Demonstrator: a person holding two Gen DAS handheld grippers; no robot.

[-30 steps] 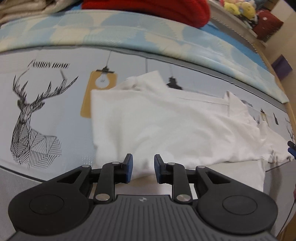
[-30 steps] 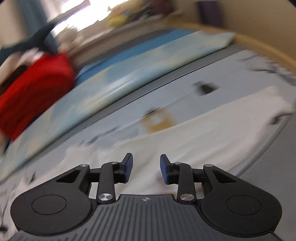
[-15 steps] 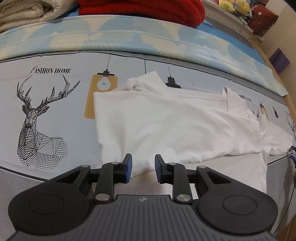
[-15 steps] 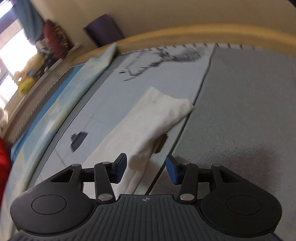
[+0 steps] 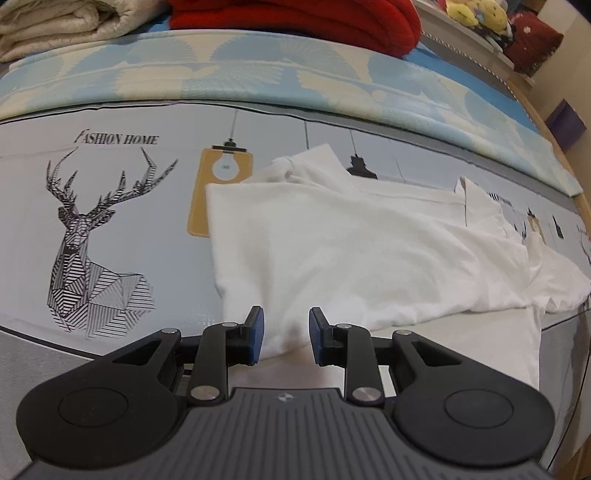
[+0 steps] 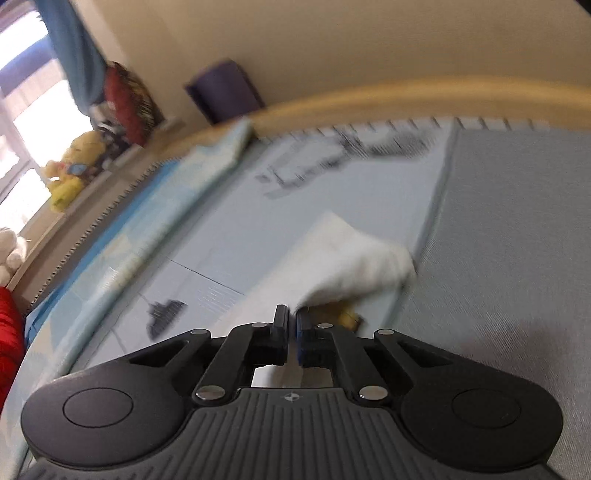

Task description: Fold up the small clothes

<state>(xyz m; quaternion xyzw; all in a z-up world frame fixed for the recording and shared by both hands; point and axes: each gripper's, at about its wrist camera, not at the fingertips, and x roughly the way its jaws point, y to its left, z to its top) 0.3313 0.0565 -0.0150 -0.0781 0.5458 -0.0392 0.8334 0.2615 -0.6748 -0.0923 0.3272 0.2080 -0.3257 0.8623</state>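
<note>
A white garment (image 5: 354, 254) lies spread and partly folded on the printed bed sheet (image 5: 110, 236). My left gripper (image 5: 284, 328) hovers over its near edge, pads apart, with the cloth flat beneath and nothing pinched. In the right wrist view the garment's end (image 6: 354, 258) bunches up just beyond my right gripper (image 6: 291, 319). The right jaws are pressed together on the cloth's near edge. This view is blurred.
A red blanket (image 5: 295, 18) and a beige quilt (image 5: 55, 22) are piled at the back of the bed. Plush toys (image 6: 70, 173) sit on a ledge by the window. A wooden bed rim (image 6: 369, 96) curves beyond the grey sheet (image 6: 517, 229).
The right gripper swung across to the garment's end, opened around its edge, then shut on it; the cloth there now bunches up. The left gripper has stayed put.
</note>
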